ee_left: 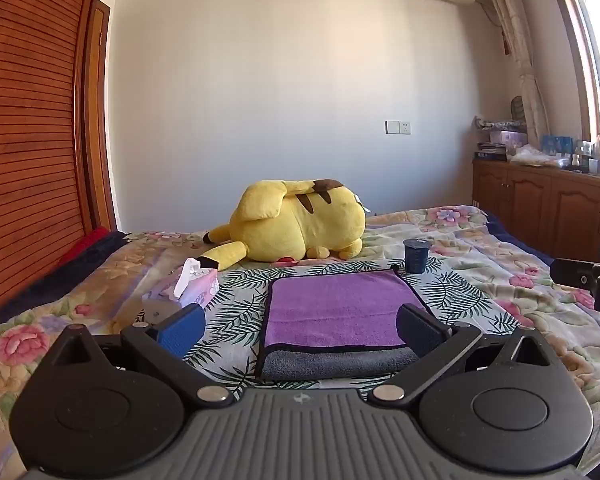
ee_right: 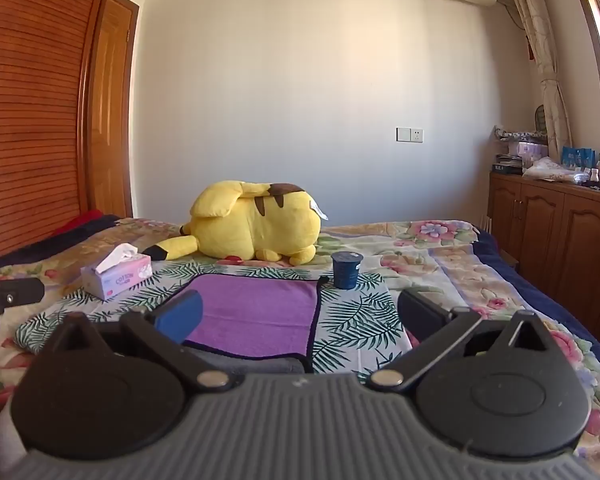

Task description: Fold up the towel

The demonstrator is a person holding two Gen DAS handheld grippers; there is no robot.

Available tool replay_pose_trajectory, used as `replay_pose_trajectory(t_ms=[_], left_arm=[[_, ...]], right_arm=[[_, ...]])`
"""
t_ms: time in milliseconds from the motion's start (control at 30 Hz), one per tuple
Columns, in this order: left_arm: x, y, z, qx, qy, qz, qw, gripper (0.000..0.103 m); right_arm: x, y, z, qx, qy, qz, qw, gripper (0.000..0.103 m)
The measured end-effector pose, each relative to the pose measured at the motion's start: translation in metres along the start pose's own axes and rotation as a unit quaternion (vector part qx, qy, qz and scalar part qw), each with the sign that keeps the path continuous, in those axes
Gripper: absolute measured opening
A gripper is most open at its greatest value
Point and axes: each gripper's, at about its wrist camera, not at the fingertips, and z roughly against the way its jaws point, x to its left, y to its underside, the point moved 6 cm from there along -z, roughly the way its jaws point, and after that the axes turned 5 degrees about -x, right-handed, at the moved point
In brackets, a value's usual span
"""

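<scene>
A purple towel [ee_left: 336, 304] with a black border and a grey underside lies folded flat on a leaf-print cloth [ee_left: 236, 312] on the bed. It also shows in the right wrist view [ee_right: 256, 312]. My left gripper [ee_left: 300, 330] is open and empty, its fingers level with the towel's near edge. My right gripper [ee_right: 300, 316] is open and empty, just before the towel's near right corner. A grey strip [ee_left: 340, 362] of the towel shows at the near edge.
A yellow plush toy [ee_left: 300, 224] lies behind the towel. A pink tissue box [ee_left: 196, 284] stands to the left, a dark cup [ee_left: 416, 256] at the far right corner. Wooden cabinets [ee_left: 548, 208] run along the right, a wooden wardrobe [ee_left: 28, 120] on the left.
</scene>
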Motion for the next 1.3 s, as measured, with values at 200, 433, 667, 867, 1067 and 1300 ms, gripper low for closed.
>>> replay_pose_trajectory(t_ms=[200, 433, 667, 867, 1067, 1300], left_arm=[[-0.0001, 0.0, 0.0002, -0.001, -0.001, 0.0, 1.0, 0.087], [-0.0001, -0.0001, 0.0005, -0.001, 0.0, 0.0, 1.0, 0.087], [0.0, -0.0001, 0.0003, -0.001, 0.0, 0.0, 1.0, 0.087], [0.0, -0.0001, 0.0003, -0.001, 0.0, 0.0, 1.0, 0.087], [0.0, -0.0001, 0.0005, -0.001, 0.0, -0.001, 1.0, 0.087], [0.0, -0.0001, 0.0004, -0.001, -0.001, -0.001, 1.0, 0.087]], right_arm=[[-0.0001, 0.0001, -0.0001, 0.002, 0.0, -0.001, 1.0, 0.103], [0.0002, 0.0002, 0.0004, 0.003, 0.001, 0.001, 1.0, 0.103], [0.0005, 0.001, -0.0002, 0.004, 0.0, 0.001, 1.0, 0.103], [0.0006, 0.0014, 0.0, 0.004, 0.0, 0.001, 1.0, 0.103], [0.0001, 0.0012, 0.0005, 0.004, 0.0, 0.001, 1.0, 0.103], [-0.0005, 0.0012, -0.0003, 0.003, 0.002, 0.0, 1.0, 0.103]])
